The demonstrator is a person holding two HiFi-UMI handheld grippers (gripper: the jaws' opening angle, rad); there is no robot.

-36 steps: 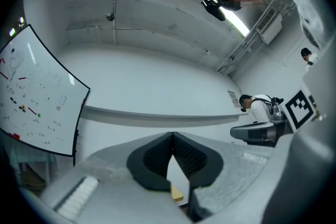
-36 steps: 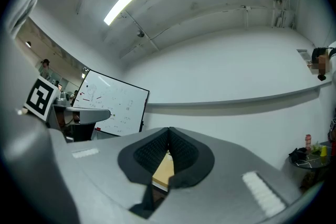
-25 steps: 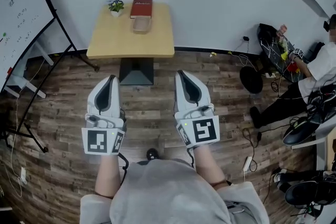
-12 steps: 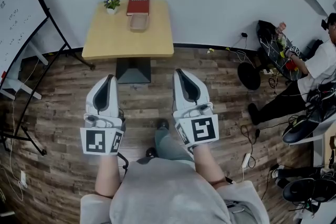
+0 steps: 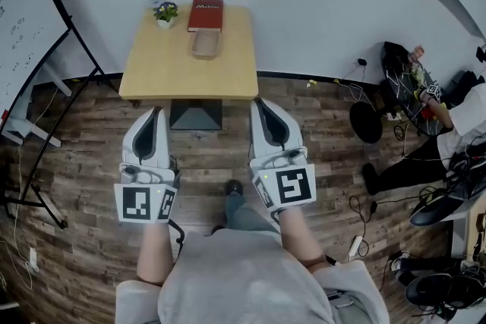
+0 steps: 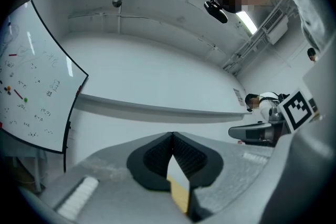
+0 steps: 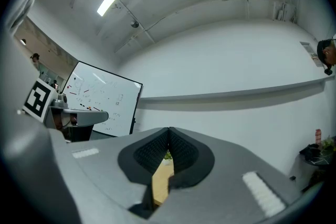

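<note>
Pale wood tops the desk (image 5: 163, 64), which stands against the white wall ahead of both tools; on its far edge lie a red book (image 5: 206, 15) and, just beside it to the left, a small potted plant (image 5: 165, 13); a shallow clear tray (image 5: 205, 44) sits just in front of the book, apart from the plant.

The left hand-held gripper (image 5: 157, 111) is held over the plank floor (image 5: 83, 163) near the desk's front edge, its dark ribbed jaws pressed together at the tips with nothing between them; a sliver of the desk top shows through the gap below the tips in the left gripper view.

The right hand-held gripper (image 5: 258, 102) is level with it, well apart to the right, jaws likewise closed and empty, pointing at the desk; a whiteboard (image 5: 15, 4) stands to the left.
</note>
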